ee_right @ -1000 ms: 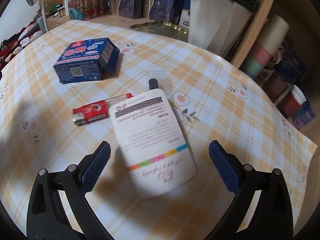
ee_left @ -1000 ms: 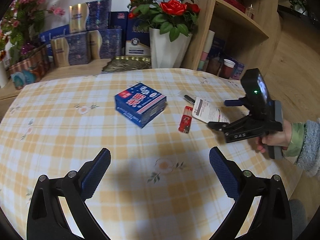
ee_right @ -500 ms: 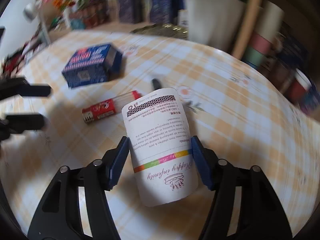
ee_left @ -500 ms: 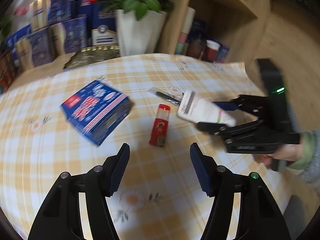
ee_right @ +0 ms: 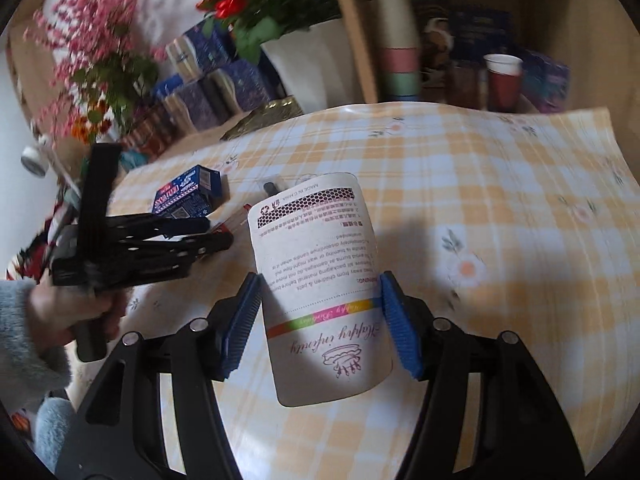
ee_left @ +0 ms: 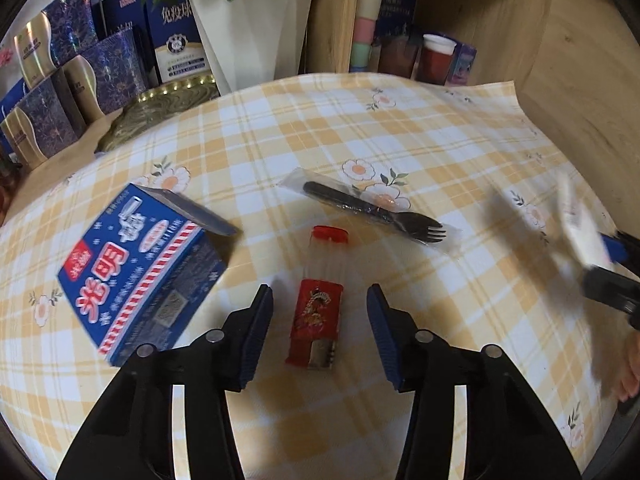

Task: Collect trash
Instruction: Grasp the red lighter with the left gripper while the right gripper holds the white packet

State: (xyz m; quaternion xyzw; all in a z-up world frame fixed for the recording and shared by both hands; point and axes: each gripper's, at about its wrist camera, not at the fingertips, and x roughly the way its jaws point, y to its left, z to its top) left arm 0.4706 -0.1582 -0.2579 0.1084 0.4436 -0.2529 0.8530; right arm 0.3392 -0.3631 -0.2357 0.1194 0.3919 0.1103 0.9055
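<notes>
Right gripper [ee_right: 320, 320]: jaws closed partway onto a white pouch [ee_right: 320, 280], one blue pad against each long edge. The pouch was held clear of the tablecloth [ee_right: 500, 200], printed side up, its text upside down to the camera. In the left view the same gripper [ee_left: 608, 264] appeared at the far right, blurred, with the pouch [ee_left: 580, 224] a pale streak.

Left gripper [ee_left: 320, 316]: jaws partly open, holding nothing. The pads [ee_left: 260, 328] stood on either side of a red lighter [ee_left: 318, 312] with a gap on both sides; no contact visible. The lighter lay flat on the tablecloth [ee_left: 400, 120], metal end towards the camera. In the right view this gripper [ee_right: 204, 232] showed at the left, held in a hand [ee_right: 76, 312], its tips over the lighter [ee_right: 236, 216].

Other items on the cloth:
- Blue box [ee_left: 140, 272], just left of the lighter, apart from it.
- Black fork [ee_left: 372, 212] in a clear wrapper, lying beyond the lighter.

Behind the table: white vase [ee_left: 248, 20] with greenery, and a wooden shelf [ee_left: 500, 20] holding cups.
</notes>
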